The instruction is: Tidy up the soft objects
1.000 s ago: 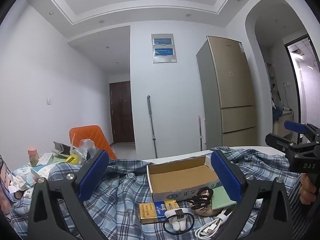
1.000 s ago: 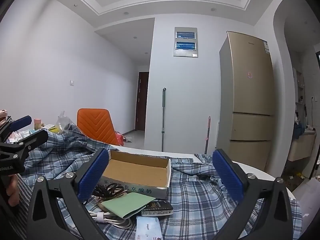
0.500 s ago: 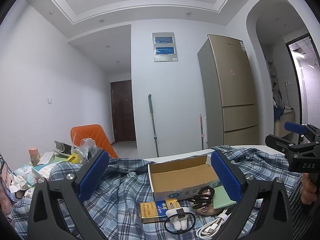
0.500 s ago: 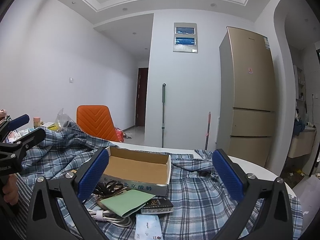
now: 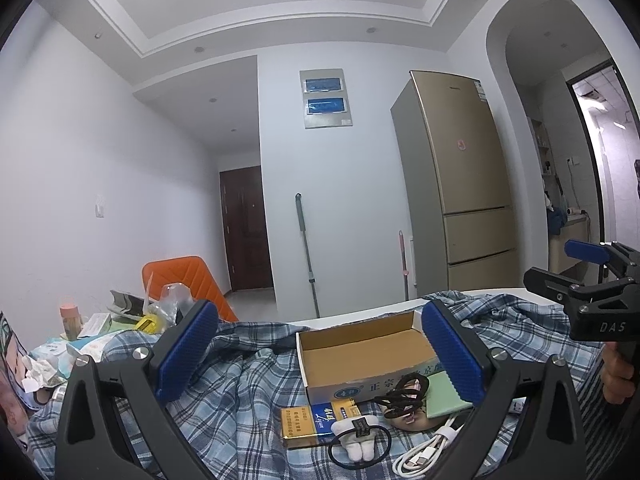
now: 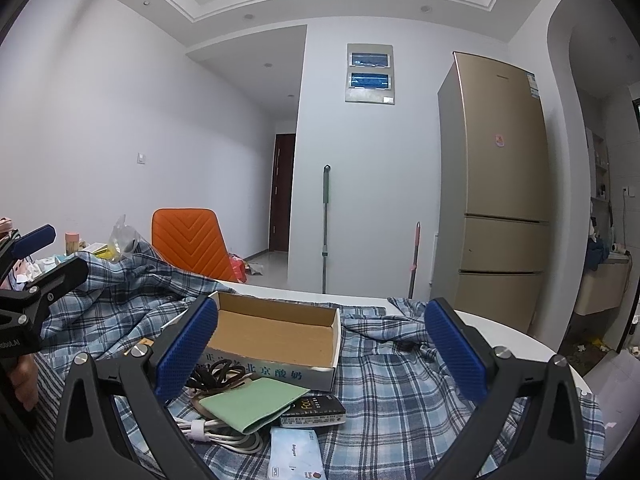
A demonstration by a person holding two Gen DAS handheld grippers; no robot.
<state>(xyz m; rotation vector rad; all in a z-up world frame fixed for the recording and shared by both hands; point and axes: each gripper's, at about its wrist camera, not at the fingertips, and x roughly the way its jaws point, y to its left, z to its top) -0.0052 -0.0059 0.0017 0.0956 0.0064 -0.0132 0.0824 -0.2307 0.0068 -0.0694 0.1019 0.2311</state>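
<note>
From your left wrist, your left tool [image 5: 318, 354] is spread wide, gripping nothing, above the plaid shirt [image 5: 236, 392]. The box [image 5: 362, 354] sits on the shirt between the pads. Just in front of the box lie a black hair tie [image 5: 402, 394], a white cable [image 5: 424, 454] and a yellow pack [image 5: 312, 424].

From your right wrist, your right tool [image 6: 320, 354] is also spread, empty. The shirt [image 6: 400, 384] lies under and around the box [image 6: 276, 338]; a green card [image 6: 250, 404] rests just in front of the box.
</note>
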